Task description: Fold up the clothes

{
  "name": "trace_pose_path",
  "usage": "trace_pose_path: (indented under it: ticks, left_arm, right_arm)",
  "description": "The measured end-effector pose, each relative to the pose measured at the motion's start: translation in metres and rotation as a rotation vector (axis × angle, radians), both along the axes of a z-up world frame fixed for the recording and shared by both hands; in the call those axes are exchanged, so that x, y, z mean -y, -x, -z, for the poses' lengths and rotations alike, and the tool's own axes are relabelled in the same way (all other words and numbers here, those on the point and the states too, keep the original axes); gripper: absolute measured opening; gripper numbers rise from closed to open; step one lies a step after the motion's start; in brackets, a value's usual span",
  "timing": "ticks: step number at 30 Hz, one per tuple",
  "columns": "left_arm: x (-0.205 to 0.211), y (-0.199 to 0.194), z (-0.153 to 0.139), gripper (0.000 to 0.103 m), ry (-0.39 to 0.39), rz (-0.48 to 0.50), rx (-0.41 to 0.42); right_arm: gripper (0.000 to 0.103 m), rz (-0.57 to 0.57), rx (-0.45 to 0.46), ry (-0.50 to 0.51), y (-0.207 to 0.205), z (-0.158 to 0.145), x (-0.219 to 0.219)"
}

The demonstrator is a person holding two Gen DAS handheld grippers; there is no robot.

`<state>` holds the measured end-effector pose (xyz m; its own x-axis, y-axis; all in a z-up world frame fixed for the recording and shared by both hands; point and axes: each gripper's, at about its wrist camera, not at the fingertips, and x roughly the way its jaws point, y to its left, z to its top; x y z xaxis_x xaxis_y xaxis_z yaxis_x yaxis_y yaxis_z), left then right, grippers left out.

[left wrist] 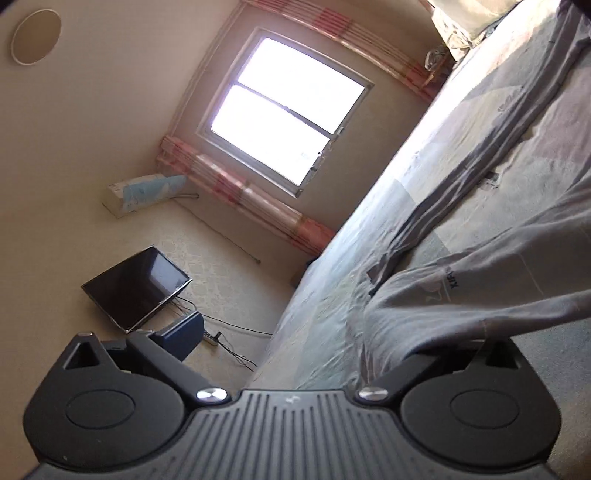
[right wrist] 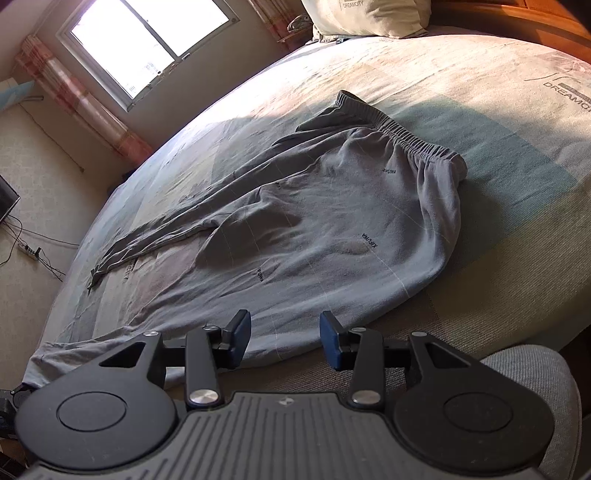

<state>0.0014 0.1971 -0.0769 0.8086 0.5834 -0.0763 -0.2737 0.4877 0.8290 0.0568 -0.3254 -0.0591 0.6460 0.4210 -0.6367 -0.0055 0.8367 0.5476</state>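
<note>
Grey sweatpants (right wrist: 332, 221) lie spread on the bed (right wrist: 480, 92). The elastic waistband (right wrist: 410, 142) is at the far right and both legs run to the left. The near leg's hem hangs at the bed's front edge. My right gripper (right wrist: 284, 338) is open, its blue pads (right wrist: 236, 338) standing apart just over the near leg's edge without pressing it. In the left wrist view the sweatpants (left wrist: 480, 280) drape over one finger of my left gripper (left wrist: 314, 332), hiding it. Its jaws are spread wide and its other finger (left wrist: 181, 332) hangs free beside the bed.
A pillow (right wrist: 369, 14) and a wooden headboard (right wrist: 524, 18) are at the bed's far end. On the far wall are a window (left wrist: 288, 110) with pink curtains, an air conditioner (left wrist: 144, 192), a dark screen (left wrist: 136, 288) and a power strip (right wrist: 29, 251) with cables. Grey fabric (right wrist: 535, 387) sits at the lower right.
</note>
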Motion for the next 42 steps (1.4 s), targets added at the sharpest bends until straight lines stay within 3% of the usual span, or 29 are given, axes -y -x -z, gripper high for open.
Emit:
trace_pose_path:
  ticks: [3, 5, 7, 9, 14, 16, 17, 19, 22, 26, 29, 33, 38, 41, 42]
  left_arm:
    - [-0.010, -0.005, 0.022, 0.102, 0.094, -0.023, -0.123]
    - [-0.020, -0.008, 0.039, 0.102, 0.125, -0.073, -0.160]
    - [-0.032, -0.007, 0.040, 0.102, 0.208, -0.086, -0.125]
    - [-0.039, -0.006, 0.037, 0.103, 0.231, -0.106, -0.111]
    - [-0.042, -0.003, 0.033, 0.103, 0.115, -0.133, -0.065]
    - [-0.035, 0.001, 0.031, 0.103, 0.025, -0.128, -0.040]
    - [-0.028, 0.006, 0.029, 0.103, -0.043, -0.113, -0.006]
    - [-0.019, 0.016, 0.027, 0.103, -0.057, -0.054, 0.006]
    - [-0.023, 0.020, 0.032, 0.103, 0.127, 0.036, -0.203]
    - [-0.032, 0.030, 0.040, 0.102, 0.196, -0.003, -0.234]
    - [-0.048, 0.037, 0.026, 0.102, 0.354, -0.063, -0.223]
    - [-0.075, 0.052, -0.002, 0.102, 0.719, -0.076, -0.163]
    - [-0.111, 0.067, -0.014, 0.102, 1.264, -0.039, -0.041]
    - [-0.127, 0.061, -0.006, 0.102, 1.446, -0.044, -0.006]
    - [-0.129, 0.057, -0.004, 0.102, 1.457, -0.055, -0.010]
  right_arm:
    - [0.046, -0.008, -0.012, -0.002, 0.000, 0.003, -0.005]
    - [0.046, -0.014, -0.019, 0.002, 0.000, 0.005, -0.008]
    - [0.046, -0.013, -0.022, 0.005, -0.001, 0.004, -0.009]
    - [0.047, -0.012, -0.025, 0.009, -0.002, 0.004, -0.010]
    - [0.047, -0.017, -0.030, 0.022, -0.003, 0.003, -0.016]
    - [0.048, -0.020, -0.030, 0.029, -0.003, 0.002, -0.018]
    - [0.048, -0.019, -0.032, 0.030, -0.004, 0.003, -0.019]
    - [0.049, -0.016, -0.038, 0.034, -0.006, 0.004, -0.020]
    - [0.050, -0.018, -0.050, 0.032, -0.009, 0.007, -0.024]
    - [0.050, -0.050, -0.054, 0.030, -0.012, 0.008, -0.035]
    - [0.053, -0.072, -0.051, 0.038, -0.012, 0.009, -0.042]
    - [0.054, -0.077, -0.060, 0.033, -0.013, 0.011, -0.045]
    - [0.054, -0.091, -0.064, 0.032, -0.012, 0.013, -0.051]
    - [0.054, -0.102, -0.064, 0.034, -0.010, 0.012, -0.054]
    - [0.054, -0.105, -0.063, 0.035, -0.010, 0.011, -0.054]
